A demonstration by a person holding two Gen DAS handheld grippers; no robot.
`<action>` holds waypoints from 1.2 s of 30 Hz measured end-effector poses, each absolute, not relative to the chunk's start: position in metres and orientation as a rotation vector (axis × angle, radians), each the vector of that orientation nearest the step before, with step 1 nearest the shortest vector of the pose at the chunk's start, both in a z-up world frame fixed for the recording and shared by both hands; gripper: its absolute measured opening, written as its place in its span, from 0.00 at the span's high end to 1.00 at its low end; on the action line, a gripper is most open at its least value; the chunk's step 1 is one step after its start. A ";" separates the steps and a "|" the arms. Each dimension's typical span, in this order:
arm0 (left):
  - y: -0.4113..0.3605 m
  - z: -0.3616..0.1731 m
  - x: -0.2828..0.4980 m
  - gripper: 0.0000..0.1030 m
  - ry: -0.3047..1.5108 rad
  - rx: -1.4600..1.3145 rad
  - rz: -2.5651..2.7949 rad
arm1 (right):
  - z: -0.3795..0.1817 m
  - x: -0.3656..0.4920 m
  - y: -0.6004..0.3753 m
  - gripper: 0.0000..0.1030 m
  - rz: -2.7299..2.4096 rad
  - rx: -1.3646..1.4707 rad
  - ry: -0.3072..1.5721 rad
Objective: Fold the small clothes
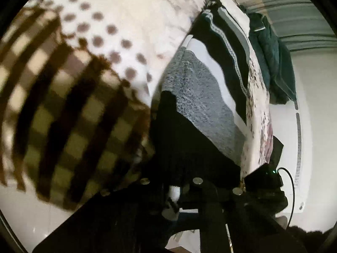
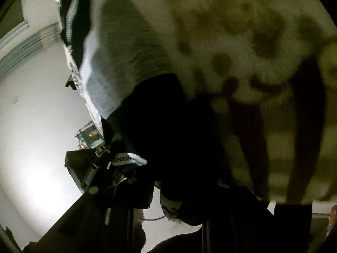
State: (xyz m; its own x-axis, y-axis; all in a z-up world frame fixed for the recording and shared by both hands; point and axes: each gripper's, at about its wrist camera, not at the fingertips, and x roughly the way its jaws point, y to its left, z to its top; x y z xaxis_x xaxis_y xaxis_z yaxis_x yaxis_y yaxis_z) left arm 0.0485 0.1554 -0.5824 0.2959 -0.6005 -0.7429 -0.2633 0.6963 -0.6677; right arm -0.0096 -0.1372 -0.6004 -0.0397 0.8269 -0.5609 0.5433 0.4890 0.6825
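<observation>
A brown-and-cream checked cloth (image 1: 69, 113) with fringed edges fills the left of the left wrist view, close to the lens and blurred. It lies over a white sheet with brown dots (image 1: 118, 33). A black garment (image 1: 185, 147) lies beside it, right in front of my left gripper (image 1: 179, 191), whose fingers are dark and largely hidden against it. In the right wrist view the same checked cloth (image 2: 294, 147) and the black garment (image 2: 168, 130) press close to my right gripper (image 2: 168, 202). I cannot tell how its jaws stand.
A grey fluffy towel (image 1: 202, 105) and black-and-white striped clothes (image 1: 225, 48) lie on the floral bed cover (image 1: 259, 105). A dark green garment (image 1: 271, 59) hangs at the bed's edge. White floor (image 2: 38, 137) and a small box (image 2: 90, 137) show at the left.
</observation>
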 end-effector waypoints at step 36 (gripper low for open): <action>0.142 -0.511 0.493 0.58 1.125 -0.735 -0.384 | -0.488 0.476 -0.207 0.36 0.246 1.360 1.210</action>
State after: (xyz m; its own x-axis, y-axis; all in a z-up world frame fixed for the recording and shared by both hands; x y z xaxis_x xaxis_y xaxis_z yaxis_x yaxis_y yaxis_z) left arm 0.4933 0.1424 -0.5109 0.4011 -0.6210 -0.6734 -0.0803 0.7085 -0.7011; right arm 0.4763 -0.2072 -0.4876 0.4296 0.7450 -0.5103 0.4871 0.2847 0.8257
